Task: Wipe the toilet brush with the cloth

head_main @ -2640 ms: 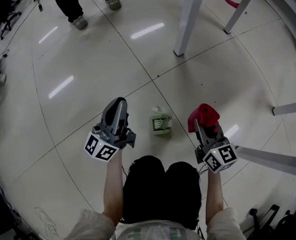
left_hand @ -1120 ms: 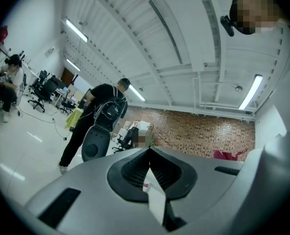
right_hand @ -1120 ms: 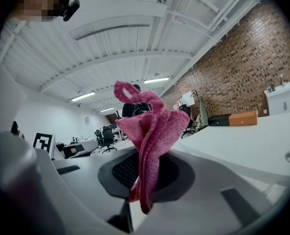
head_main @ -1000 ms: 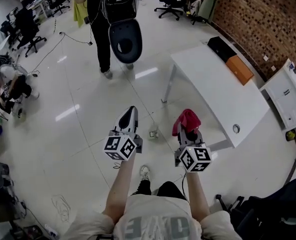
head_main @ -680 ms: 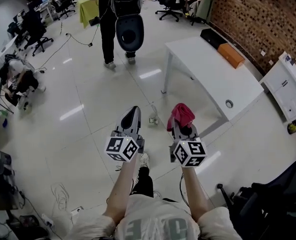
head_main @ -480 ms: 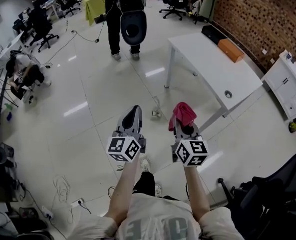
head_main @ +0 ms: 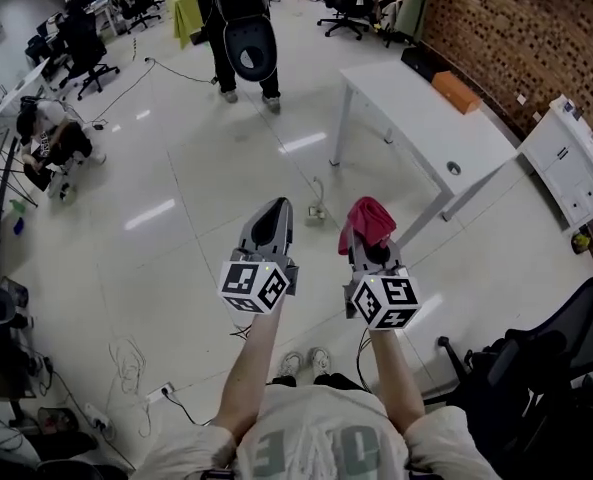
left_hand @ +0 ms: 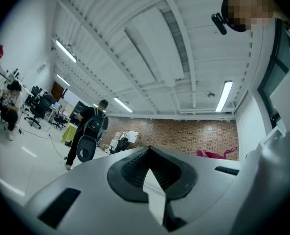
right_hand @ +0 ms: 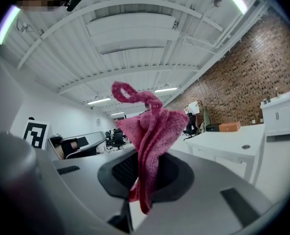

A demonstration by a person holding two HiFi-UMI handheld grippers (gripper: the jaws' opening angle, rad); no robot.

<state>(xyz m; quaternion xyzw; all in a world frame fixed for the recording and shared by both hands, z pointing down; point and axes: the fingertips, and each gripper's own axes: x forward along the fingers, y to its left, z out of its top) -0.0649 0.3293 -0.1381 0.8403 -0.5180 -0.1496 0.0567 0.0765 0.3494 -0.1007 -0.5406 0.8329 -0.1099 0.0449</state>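
The toilet brush [head_main: 317,211] is a small pale thing standing on the glossy floor, far below and just ahead of the two grippers, between them in the head view. My right gripper [head_main: 366,236] is shut on a red cloth [head_main: 368,218] that bunches up over its tips; in the right gripper view the cloth [right_hand: 152,131] hangs from the closed jaws of that gripper [right_hand: 135,182]. My left gripper [head_main: 272,210] is shut with nothing in it, its jaws meeting in the left gripper view [left_hand: 149,151]. Both are held about level, well above the floor.
A white table [head_main: 416,128] stands ahead on the right, with an orange box [head_main: 456,90] at its far end. A person with a backpack [head_main: 244,28] walks ahead. A white cabinet [head_main: 576,158], a black chair [head_main: 536,368] and floor cables [head_main: 166,393] lie around.
The view has risen from close over the floor to standing height. Both grippers came up and forward together, the cloth still in the right one, and the brush stayed on the floor.
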